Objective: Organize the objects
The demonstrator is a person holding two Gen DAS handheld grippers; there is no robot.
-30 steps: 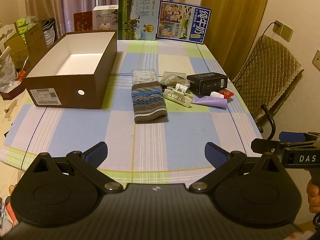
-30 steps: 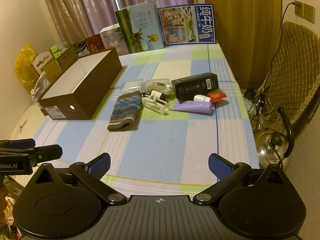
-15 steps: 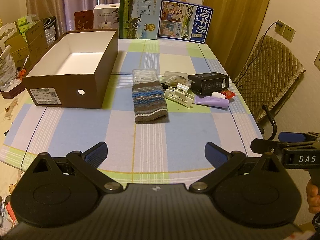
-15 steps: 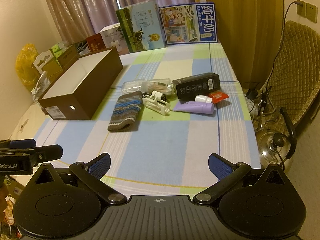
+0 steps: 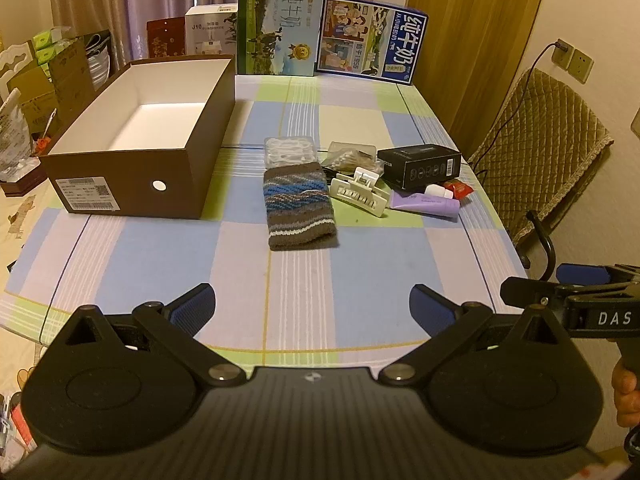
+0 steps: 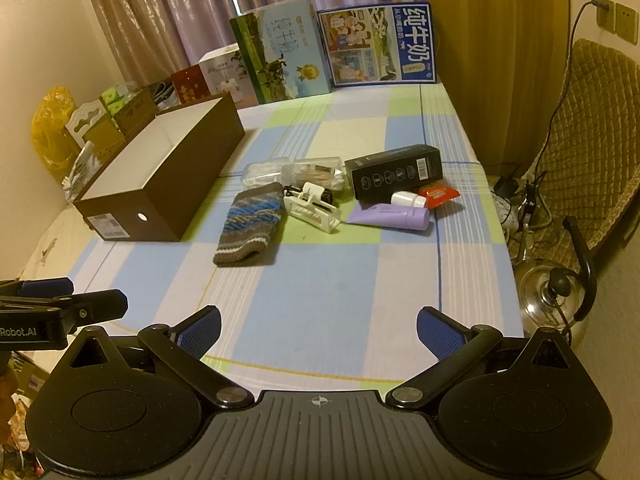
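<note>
An open brown box [image 5: 132, 176] [image 6: 168, 184] with a white inside stands on the table's left. Right of it lie a striped knit pouch [image 5: 298, 204] [image 6: 250, 228], a clear cotton-swab case [image 5: 290, 150], a cream hair claw [image 5: 360, 196] [image 6: 312, 210], a black carton [image 5: 420, 166] [image 6: 394, 172], a purple tube [image 5: 424, 204] [image 6: 390, 216] and a red packet [image 6: 438, 195]. My left gripper [image 5: 312, 308] and right gripper [image 6: 318, 330] are both open and empty, above the table's near edge, well short of the objects.
Two milk cartons [image 5: 278, 26] [image 5: 370, 40] stand at the table's far end. A quilted chair [image 5: 552, 152] and a steel kettle [image 6: 554, 296] are off the right edge. Boxes and bags crowd the left side [image 6: 120, 116].
Both grippers have drifted slightly; the objects sit a little lower in both views. Nothing on the table has moved, and both grippers stay open.
</note>
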